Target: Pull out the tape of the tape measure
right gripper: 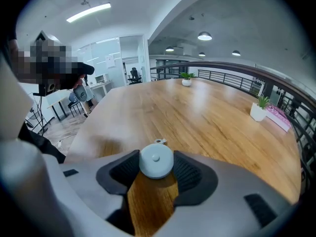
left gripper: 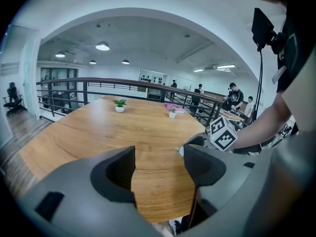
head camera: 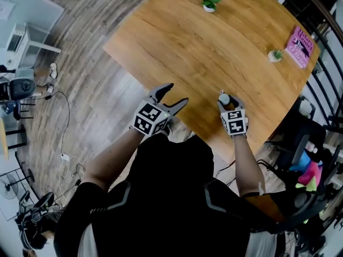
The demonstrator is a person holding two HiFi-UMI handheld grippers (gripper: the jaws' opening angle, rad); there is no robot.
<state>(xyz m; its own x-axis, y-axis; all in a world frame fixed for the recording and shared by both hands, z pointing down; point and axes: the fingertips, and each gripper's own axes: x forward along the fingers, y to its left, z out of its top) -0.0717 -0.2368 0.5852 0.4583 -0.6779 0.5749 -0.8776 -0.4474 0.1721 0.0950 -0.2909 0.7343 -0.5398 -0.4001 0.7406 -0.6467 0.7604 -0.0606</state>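
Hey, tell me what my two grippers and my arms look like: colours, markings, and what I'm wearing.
The left gripper and right gripper are both grey plastic with dark pads, visibly ridged on the right one. Each carries a cube with black-and-white square markers. You wear a black short-sleeved top with grey stripes near the shoulders.

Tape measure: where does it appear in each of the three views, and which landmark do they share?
Head view: the tape measure sits near the table's front edge, between the right gripper's fingers.
Left gripper view: only a sliver shows, beside the left gripper's right-hand finger.
Right gripper view: bottom centre, clamped between the fingers.
Shared landmark: the pink book at the table's far edge.
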